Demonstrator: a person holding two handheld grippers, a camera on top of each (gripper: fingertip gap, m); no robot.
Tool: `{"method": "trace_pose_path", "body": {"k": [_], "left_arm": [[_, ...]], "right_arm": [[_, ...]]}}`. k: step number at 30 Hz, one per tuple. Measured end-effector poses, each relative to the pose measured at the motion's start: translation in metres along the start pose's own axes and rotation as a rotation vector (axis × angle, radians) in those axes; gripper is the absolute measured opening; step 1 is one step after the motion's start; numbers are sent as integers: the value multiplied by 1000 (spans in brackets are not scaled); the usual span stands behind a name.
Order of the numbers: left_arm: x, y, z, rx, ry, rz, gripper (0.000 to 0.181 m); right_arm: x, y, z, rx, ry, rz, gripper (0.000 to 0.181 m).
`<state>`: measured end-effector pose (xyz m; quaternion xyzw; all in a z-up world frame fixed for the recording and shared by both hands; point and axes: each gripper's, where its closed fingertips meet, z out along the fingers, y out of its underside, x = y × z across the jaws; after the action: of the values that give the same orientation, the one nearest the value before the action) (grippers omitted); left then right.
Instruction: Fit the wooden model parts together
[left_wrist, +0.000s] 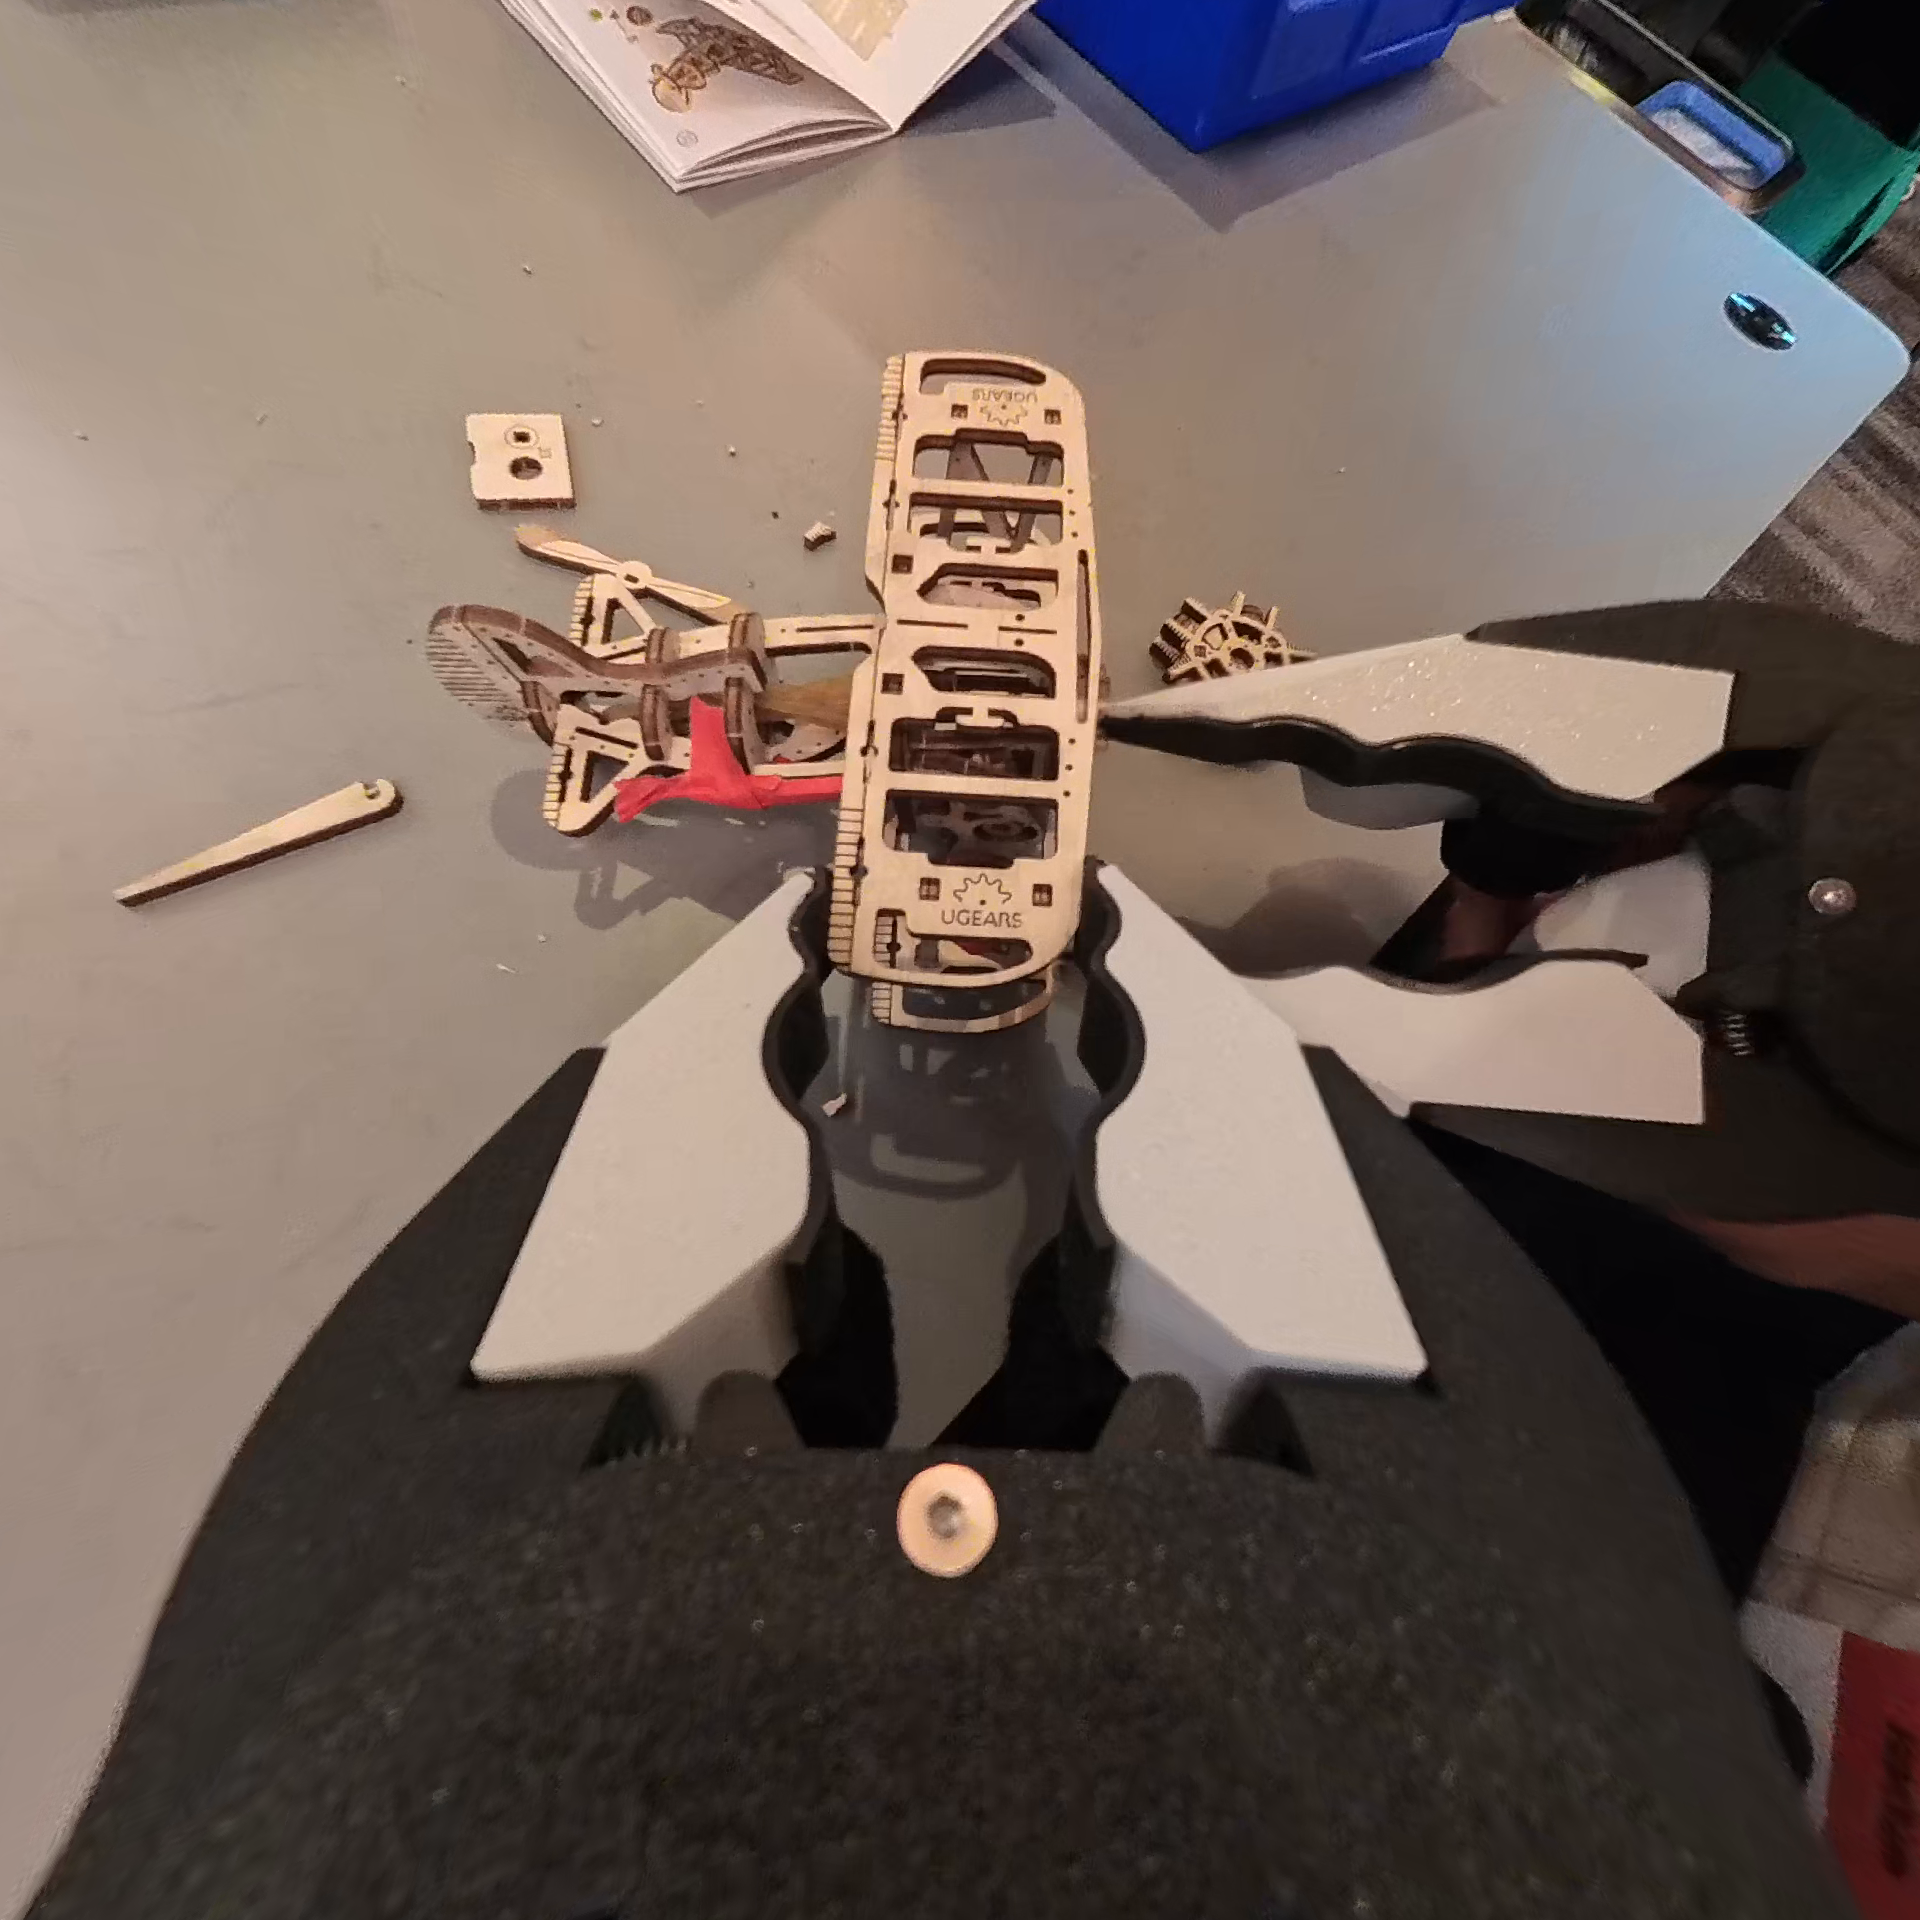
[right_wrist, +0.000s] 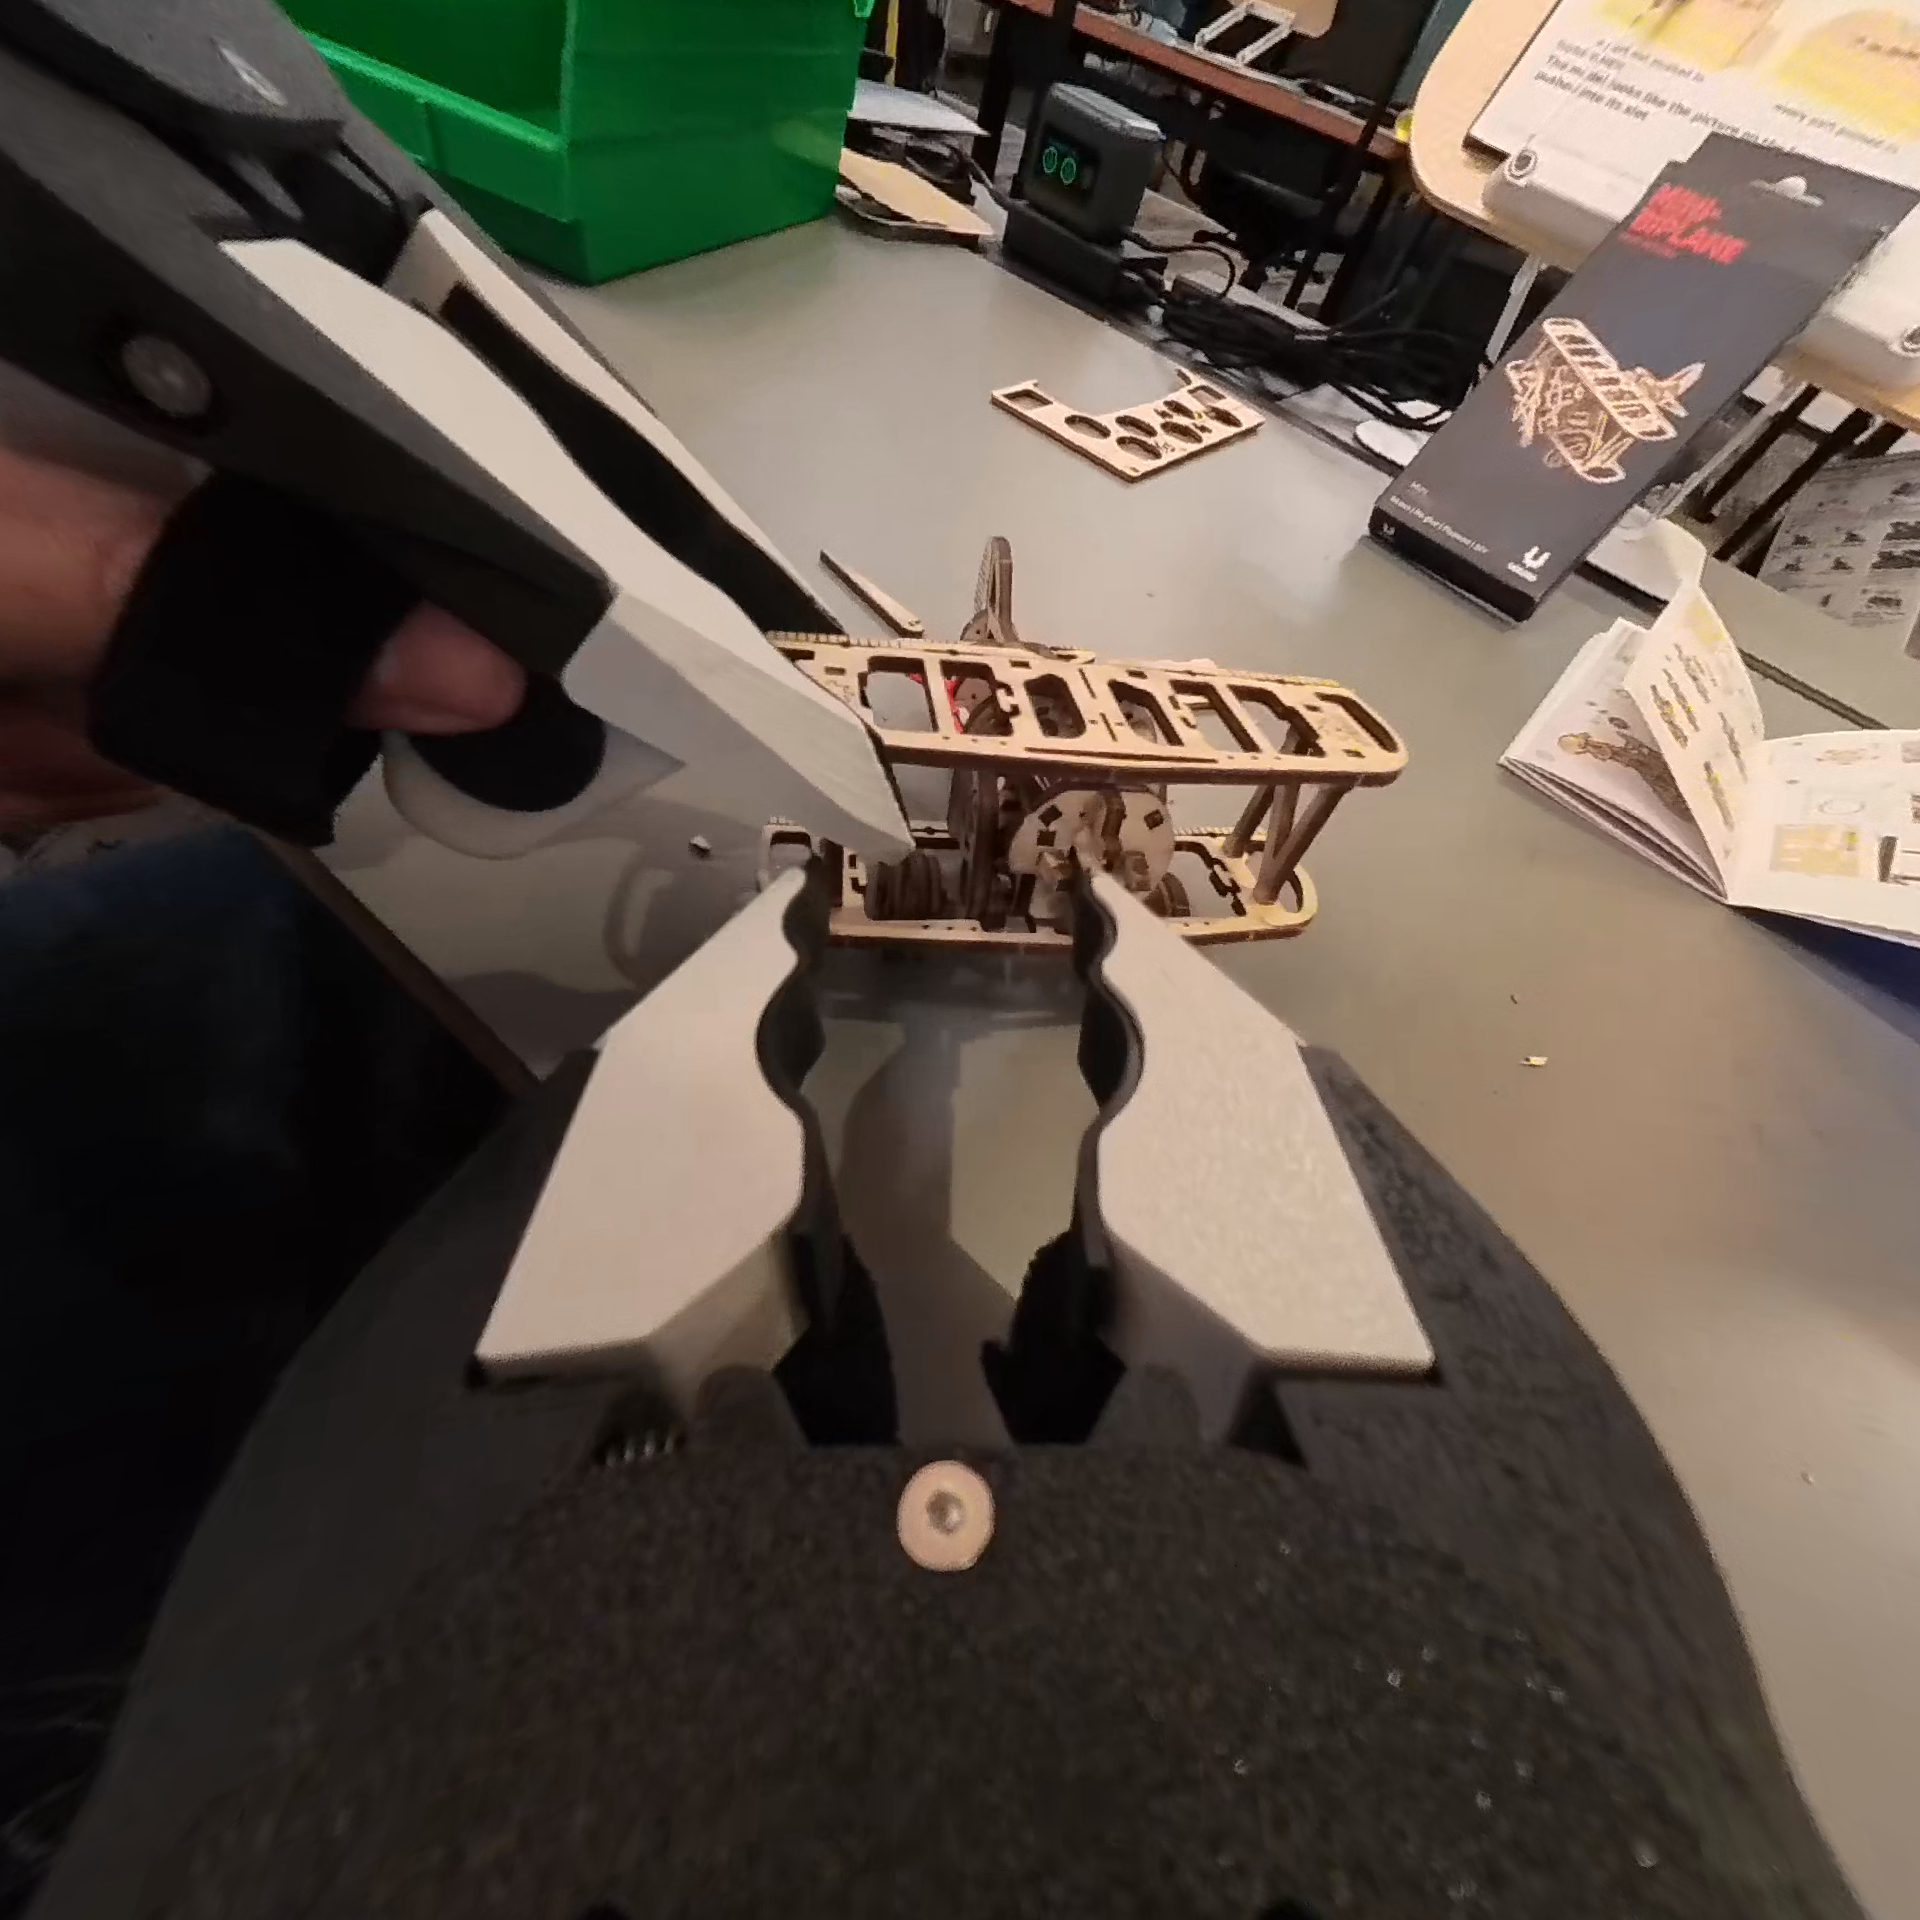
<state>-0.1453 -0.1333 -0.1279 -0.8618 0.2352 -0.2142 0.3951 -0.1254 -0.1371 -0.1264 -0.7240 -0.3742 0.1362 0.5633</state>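
The left wrist view is filled nearest by the left gripper (left_wrist: 951, 935), whose fingers are seen clamped across the near wingtip of the wooden biplane model (left_wrist: 977, 665), the wing's edges held against the dark pads. The model is judged light, stiff but brittle: thin laser-cut ply with slender struts and open ribs, best taken by the wing ends or the solid fuselage frames, never by the tail (left_wrist: 488, 665) or the struts. From the right, the right gripper (left_wrist: 1236, 821) is brought in with its jaws apart, one fingertip just at the wing's edge and nothing held. In the right wrist view the biplane rests on the grey counter (right_wrist: 1455, 1039), close to its near edge, so little room is left toward the person. Farther off, loose parts are scattered: a tapered stick (left_wrist: 255, 842), a square plate (left_wrist: 520, 460), a propeller (left_wrist: 623, 571), a small gear-like piece (left_wrist: 1226, 639). Beyond, the instruction booklet (left_wrist: 758, 83) and a blue bin (left_wrist: 1247, 62) are seen; open room lies to the left.
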Motion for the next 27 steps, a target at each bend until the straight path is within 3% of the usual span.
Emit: {"method": "trace_pose_path", "body": {"k": [4,27], "left_arm": [[2,0,0,-2,-7,8,44],[2,-2,1,3,-26,34,44]], "right_arm": [[5,0,-1,4,14,48,37],[6,1,-1,-7,27,58,34]]}}
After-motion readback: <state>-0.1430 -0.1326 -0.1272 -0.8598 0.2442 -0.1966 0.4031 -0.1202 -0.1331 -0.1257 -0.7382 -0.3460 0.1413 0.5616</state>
